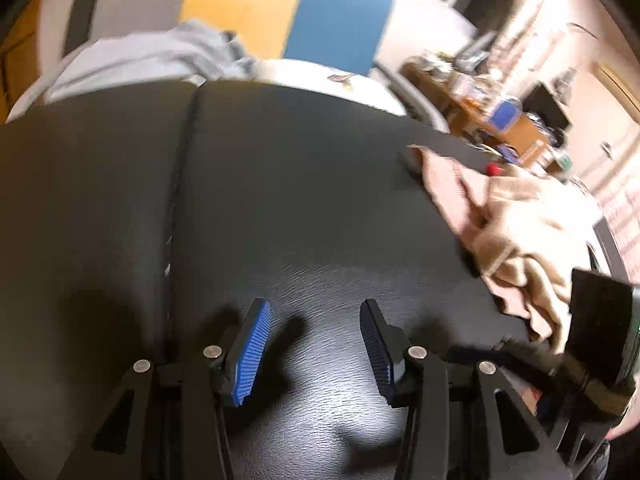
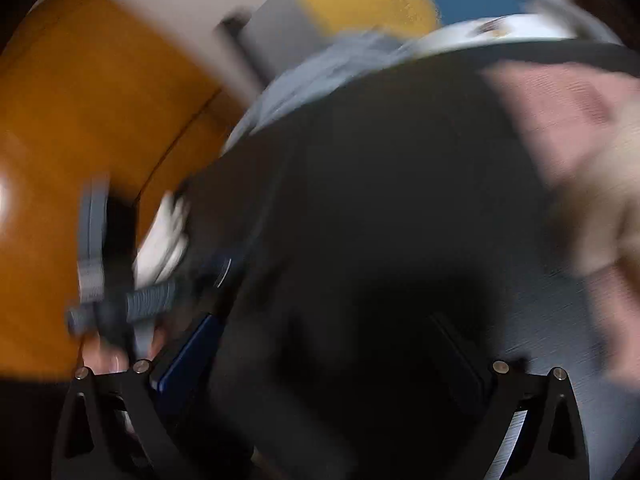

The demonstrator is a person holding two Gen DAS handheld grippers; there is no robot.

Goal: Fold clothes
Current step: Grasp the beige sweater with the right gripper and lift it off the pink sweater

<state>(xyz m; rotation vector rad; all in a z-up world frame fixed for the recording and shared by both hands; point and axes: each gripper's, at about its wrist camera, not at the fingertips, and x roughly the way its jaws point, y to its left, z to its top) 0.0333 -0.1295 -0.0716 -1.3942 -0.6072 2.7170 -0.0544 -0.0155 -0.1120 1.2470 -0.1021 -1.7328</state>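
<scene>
Black leather surface (image 1: 320,184) fills both views. Left gripper (image 1: 314,344) hovers over it, jaws spread, holding nothing. Beige garment (image 1: 516,232) lies crumpled at its right; grey clothing (image 1: 148,60) is heaped at the far edge. Right gripper (image 2: 320,360) — blurred — also gapes wide and empty.

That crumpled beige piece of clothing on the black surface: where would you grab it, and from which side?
I'd probably take the beige garment by the flat pinkish corner lying spread on the black surface. That corner is a thin, single-looking edge pointing toward the bare area, so the open left hand-held gripper could slide in from there. The rest is bunched into thick folds.
</scene>
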